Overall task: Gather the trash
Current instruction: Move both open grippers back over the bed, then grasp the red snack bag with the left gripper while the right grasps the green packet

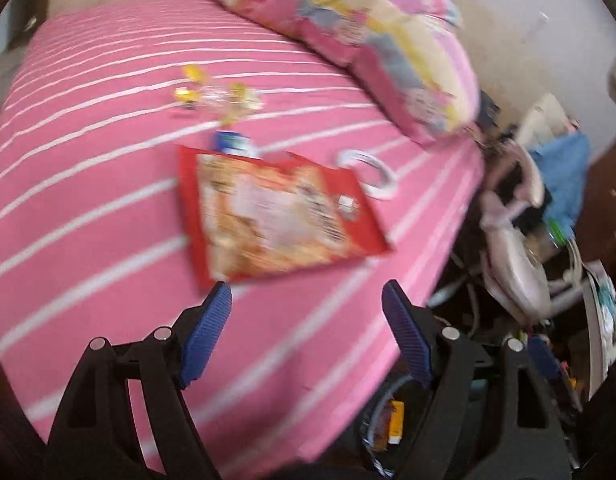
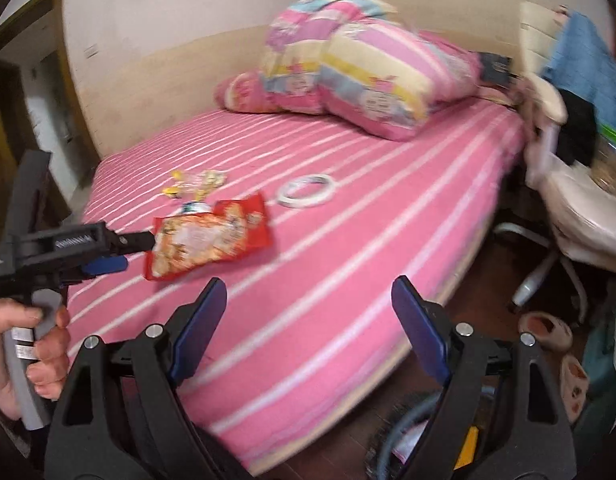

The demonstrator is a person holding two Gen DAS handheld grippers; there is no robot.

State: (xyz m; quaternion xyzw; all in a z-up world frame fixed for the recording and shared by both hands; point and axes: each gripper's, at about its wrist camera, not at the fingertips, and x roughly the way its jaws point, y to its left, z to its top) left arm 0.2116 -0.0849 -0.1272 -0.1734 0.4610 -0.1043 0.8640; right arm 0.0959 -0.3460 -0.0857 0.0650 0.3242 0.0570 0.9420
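Red snack bag point(image 1: 280, 212) lies flat on the pink striped bed point(image 1: 88, 208), printed side up, but the print is too blurry to read, so no brand. Left hand-held gripper point(image 1: 307, 304) hovers just short of the bag's near edge, jaws spread wide, nothing in them. Right hand-held gripper point(image 2: 308, 300) is released too, over the mattress. Yellow wrappers point(image 1: 216, 92) and a white tape roll point(image 1: 368, 174) sit beyond the bag.
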